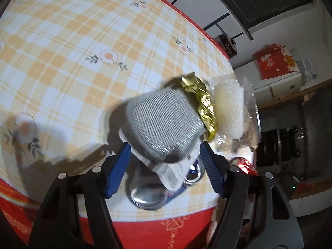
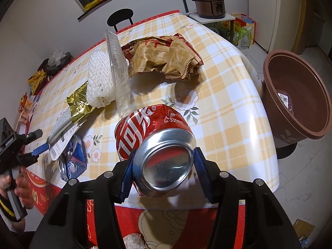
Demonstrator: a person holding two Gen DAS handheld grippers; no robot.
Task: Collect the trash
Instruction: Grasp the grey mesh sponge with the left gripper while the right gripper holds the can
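My right gripper [image 2: 165, 161] is shut on a dented red cola can [image 2: 153, 145] and holds it over the table's near edge. My left gripper [image 1: 165, 151] is shut on a white package with a grey mesh face [image 1: 166, 124], lifted a little above the table; it also shows in the right wrist view [image 2: 60, 130]. Under it lies a crushed blue can [image 1: 149, 195], also seen from the right [image 2: 74, 159]. Gold foil [image 2: 79, 103], a white foam net [image 2: 99, 83], a clear plastic tray [image 2: 120, 70] and a crumpled brown paper bag [image 2: 166, 58] lie on the checked tablecloth [image 2: 228, 103].
A large brown tub [image 2: 296, 97] stands on the floor to the right of the table, with a wrapper inside. A black chair [image 2: 120, 18] stands behind the table. A rice cooker [image 2: 210, 2] sits on a small stand. Snack bags [image 2: 37, 78] lie at the far left.
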